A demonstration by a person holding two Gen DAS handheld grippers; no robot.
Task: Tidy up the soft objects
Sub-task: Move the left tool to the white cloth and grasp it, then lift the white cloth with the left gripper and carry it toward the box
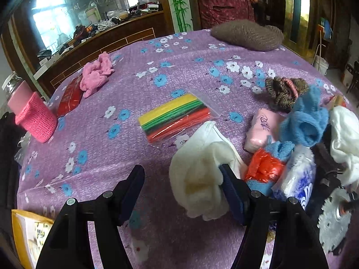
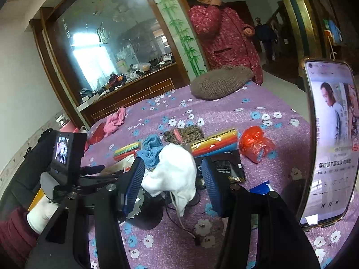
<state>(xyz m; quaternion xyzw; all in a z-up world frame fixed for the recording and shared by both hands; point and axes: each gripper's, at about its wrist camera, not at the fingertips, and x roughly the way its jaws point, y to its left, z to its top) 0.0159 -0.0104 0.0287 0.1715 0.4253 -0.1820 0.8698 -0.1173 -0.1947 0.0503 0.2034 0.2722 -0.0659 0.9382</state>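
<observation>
Left gripper (image 1: 181, 187) jaws spread, cream fleece cloth (image 1: 199, 179) touching only the right pad, not pinched. Right gripper (image 2: 172, 179) jaws apart around a white cloth (image 2: 177, 170), grip unclear. Ahead of left jaws lay a bag of colored sticks (image 1: 175, 117); right of them a blue knit (image 1: 305, 121) on the purple floral tablecloth (image 1: 94, 148)

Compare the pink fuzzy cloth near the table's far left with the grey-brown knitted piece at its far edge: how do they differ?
The pink fuzzy cloth is bright pink, crumpled and lumpy; the grey-brown knitted piece is dull, smooth-domed and ribbed. The pink cloth looks smaller than the knitted piece. The pink cloth lies against a red packet, while the knitted piece sits alone at the rim. Both are soft and rest untouched on the purple floral tablecloth.
</observation>
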